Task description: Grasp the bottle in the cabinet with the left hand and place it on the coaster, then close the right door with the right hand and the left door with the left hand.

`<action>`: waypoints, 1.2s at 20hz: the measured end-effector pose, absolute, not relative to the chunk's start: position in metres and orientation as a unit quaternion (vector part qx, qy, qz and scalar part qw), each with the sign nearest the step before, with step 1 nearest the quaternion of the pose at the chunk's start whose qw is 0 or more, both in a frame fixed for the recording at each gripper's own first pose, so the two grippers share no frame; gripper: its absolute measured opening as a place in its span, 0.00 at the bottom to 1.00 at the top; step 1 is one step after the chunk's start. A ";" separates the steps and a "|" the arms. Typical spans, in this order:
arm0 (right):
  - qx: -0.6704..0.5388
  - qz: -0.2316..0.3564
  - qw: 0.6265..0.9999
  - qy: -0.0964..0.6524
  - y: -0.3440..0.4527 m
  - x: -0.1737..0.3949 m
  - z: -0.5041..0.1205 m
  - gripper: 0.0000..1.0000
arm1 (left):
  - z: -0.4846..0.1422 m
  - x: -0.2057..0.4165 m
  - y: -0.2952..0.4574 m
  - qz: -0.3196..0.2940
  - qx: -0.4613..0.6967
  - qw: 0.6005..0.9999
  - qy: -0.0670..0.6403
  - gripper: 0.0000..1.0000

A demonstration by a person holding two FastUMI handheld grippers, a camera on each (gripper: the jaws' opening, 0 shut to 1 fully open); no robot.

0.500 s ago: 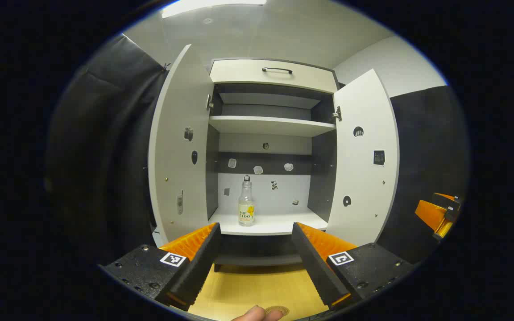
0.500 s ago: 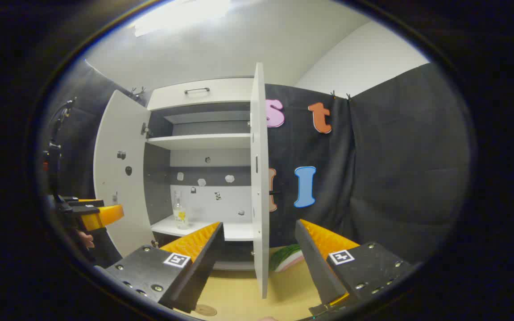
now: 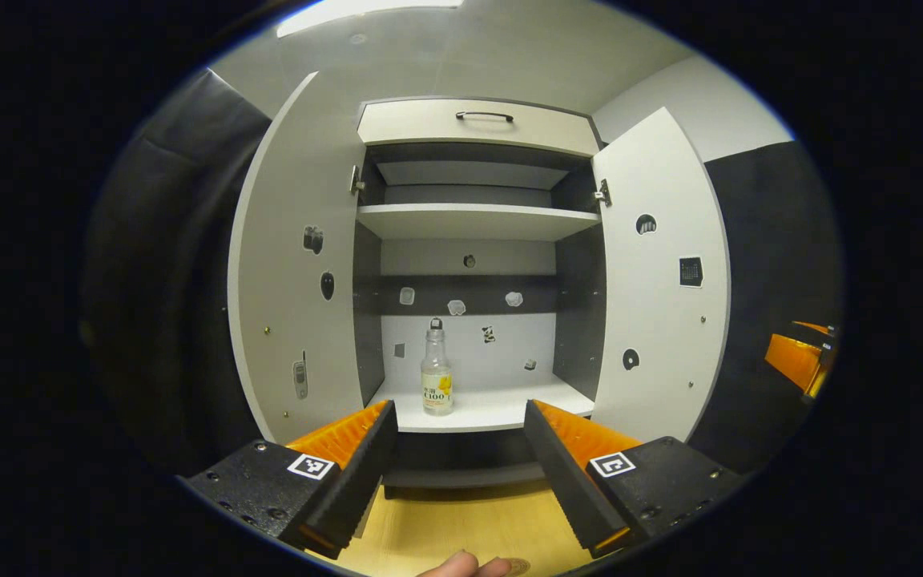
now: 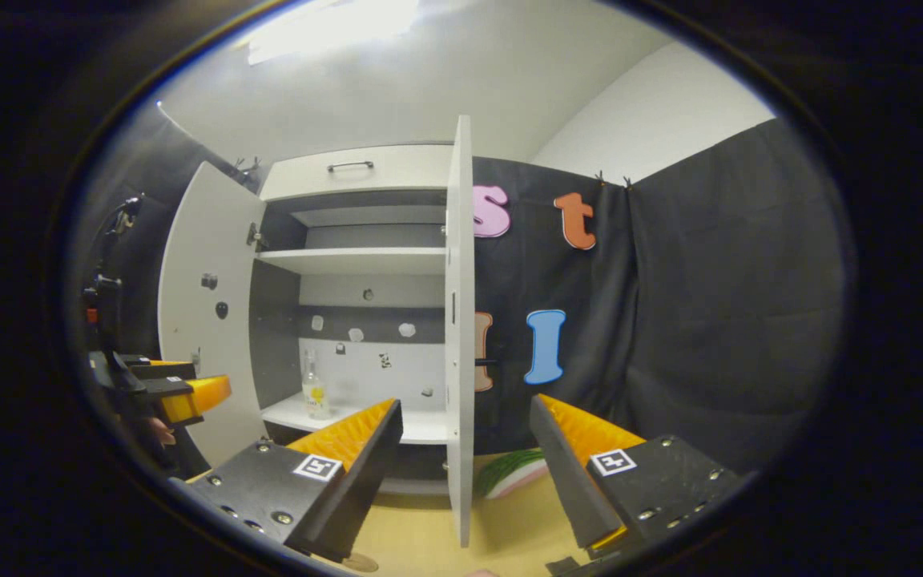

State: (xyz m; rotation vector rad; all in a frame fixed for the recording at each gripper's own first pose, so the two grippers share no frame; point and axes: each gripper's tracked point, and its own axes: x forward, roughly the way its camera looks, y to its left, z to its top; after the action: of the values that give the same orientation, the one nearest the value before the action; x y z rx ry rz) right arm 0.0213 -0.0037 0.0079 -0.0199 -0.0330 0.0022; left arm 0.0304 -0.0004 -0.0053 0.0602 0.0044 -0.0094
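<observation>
My coaster (image 3: 514,566) is cut off by the bottom edge of the left gripper view, partly behind my fingertip (image 3: 461,566). The bottle (image 3: 436,381) label is too small to make out. In the right gripper view the right door (image 4: 459,336) stands edge-on and hides the cabinet's right side; a green-and-pink thing (image 4: 513,473) behind it is half hidden.

Black cloth wall (image 4: 710,304), white ceiling (image 3: 469,56) w/ light, wood tabletop (image 3: 461,529).

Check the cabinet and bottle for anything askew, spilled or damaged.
Nothing stands out. The bottle stands upright, capped, on the lower shelf, with no spill showing around it. Both doors, left and right, hang open and look straight.
</observation>
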 end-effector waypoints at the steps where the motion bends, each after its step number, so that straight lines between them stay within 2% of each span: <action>1: -0.008 0.002 1.000 -0.021 -0.003 0.025 0.010 0.94 | -0.004 0.033 0.001 -0.005 0.031 0.999 0.001 1.00; 3: -0.003 0.006 1.000 -0.026 0.000 0.031 0.011 0.94 | -0.002 0.037 0.006 -0.003 0.035 0.999 -0.002 1.00; 4: 0.000 0.007 1.000 -0.026 0.002 0.034 0.012 0.97 | -0.003 0.039 0.009 -0.001 0.035 0.999 -0.003 1.00; 5: 0.001 0.009 1.000 -0.026 0.005 0.038 0.013 0.94 | -0.004 0.041 0.013 0.001 0.033 0.999 -0.004 1.00; 6: 0.000 0.012 1.000 -0.024 0.007 0.040 0.011 0.97 | -0.006 0.045 0.016 0.003 0.031 1.000 -0.005 0.99; 10: -0.002 0.025 0.999 -0.025 0.023 0.042 0.010 0.94 | -0.022 0.075 0.030 0.007 0.038 0.999 0.008 1.00; 13: -0.014 0.023 0.999 -0.023 0.027 0.043 0.006 0.94 | -0.031 0.110 0.036 -0.002 0.054 0.999 0.005 1.00; 15: -0.016 0.017 0.999 -0.022 0.029 0.044 0.005 0.97 | -0.036 0.139 0.039 -0.005 0.066 0.998 0.004 0.99; 17: -0.013 0.014 1.000 -0.018 0.033 0.044 0.002 0.97 | -0.040 0.170 0.041 -0.007 0.063 0.998 0.003 1.00; 18: -0.009 0.010 1.000 -0.019 0.034 0.046 0.003 0.94 | -0.044 0.186 0.042 -0.008 0.059 0.998 0.006 0.99; 23: 0.013 0.007 0.999 -0.040 0.044 0.048 0.016 0.94 | -0.070 0.261 0.052 0.004 0.048 0.999 0.021 0.99; 24: 0.022 0.008 0.999 -0.046 0.046 0.049 0.020 0.97 | -0.077 0.273 0.051 0.004 0.044 0.999 0.027 0.99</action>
State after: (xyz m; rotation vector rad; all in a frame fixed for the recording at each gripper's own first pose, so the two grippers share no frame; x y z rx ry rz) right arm 0.0487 0.0462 0.0197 0.0432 -0.0928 0.0160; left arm 0.2730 0.0510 -0.0768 0.0884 0.0537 0.0070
